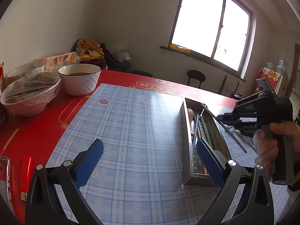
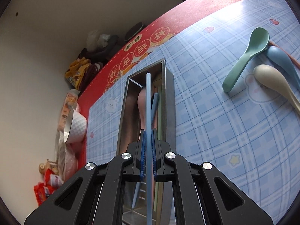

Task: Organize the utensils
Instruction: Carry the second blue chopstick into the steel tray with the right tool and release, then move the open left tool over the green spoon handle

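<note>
A blue chopstick (image 2: 148, 101) is clamped between the pads of my right gripper (image 2: 148, 131), which is shut on it. The stick points along a long metal box (image 2: 169, 101) and hangs above it. Inside the box lie a pink spoon (image 2: 140, 101) and another blue chopstick (image 2: 154, 103). Green (image 2: 249, 54), blue (image 2: 281, 58) and beige (image 2: 275, 82) spoons rest on the checked mat to the right. My left gripper (image 1: 150, 144) is open and empty over the mat, its right pad near the box (image 1: 185, 131). The left wrist view shows the right gripper (image 1: 221, 117) held by a hand.
A white bowl with brown liquid (image 1: 79, 78) and film-covered bowls (image 1: 30, 95) stand at the table's far left corner. A red lighter (image 1: 25, 176) lies near the left edge. A black stool (image 1: 196, 76) stands beyond the table under the window.
</note>
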Action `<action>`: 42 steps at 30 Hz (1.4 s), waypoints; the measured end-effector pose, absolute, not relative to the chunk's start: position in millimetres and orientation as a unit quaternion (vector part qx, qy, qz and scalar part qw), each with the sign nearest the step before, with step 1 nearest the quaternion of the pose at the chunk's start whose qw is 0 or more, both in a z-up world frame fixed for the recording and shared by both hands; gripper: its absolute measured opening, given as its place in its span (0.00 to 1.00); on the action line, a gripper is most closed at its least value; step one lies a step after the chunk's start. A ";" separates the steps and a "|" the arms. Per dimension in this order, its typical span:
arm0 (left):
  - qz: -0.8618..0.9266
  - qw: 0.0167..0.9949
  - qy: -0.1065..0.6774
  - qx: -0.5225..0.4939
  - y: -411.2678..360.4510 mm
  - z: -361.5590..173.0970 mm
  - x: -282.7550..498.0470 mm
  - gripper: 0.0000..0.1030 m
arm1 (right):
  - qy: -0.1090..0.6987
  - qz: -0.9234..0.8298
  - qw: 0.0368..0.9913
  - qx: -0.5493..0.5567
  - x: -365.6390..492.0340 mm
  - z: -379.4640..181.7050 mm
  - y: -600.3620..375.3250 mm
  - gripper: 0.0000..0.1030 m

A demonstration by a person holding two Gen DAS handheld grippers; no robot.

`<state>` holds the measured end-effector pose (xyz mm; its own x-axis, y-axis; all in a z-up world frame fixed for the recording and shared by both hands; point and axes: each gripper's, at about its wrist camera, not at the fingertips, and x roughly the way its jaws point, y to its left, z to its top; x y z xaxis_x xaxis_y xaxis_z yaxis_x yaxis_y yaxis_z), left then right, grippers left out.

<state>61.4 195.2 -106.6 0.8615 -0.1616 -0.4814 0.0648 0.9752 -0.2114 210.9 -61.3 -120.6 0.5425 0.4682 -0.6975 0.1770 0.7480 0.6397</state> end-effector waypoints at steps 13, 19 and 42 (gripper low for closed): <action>-0.059 0.959 0.260 -0.097 195.5 -106.8 62.3 0.94 | 0.502 0.126 0.789 0.331 215.2 -131.5 -34.1 0.08; -0.059 0.959 0.260 -0.099 196.1 -106.8 62.3 0.94 | 0.491 0.136 0.800 0.316 209.7 -121.9 -39.8 0.08; -0.005 0.959 0.275 -0.070 189.4 -105.9 64.3 0.94 | 0.312 0.113 0.930 0.157 111.9 -89.7 -228.2 0.72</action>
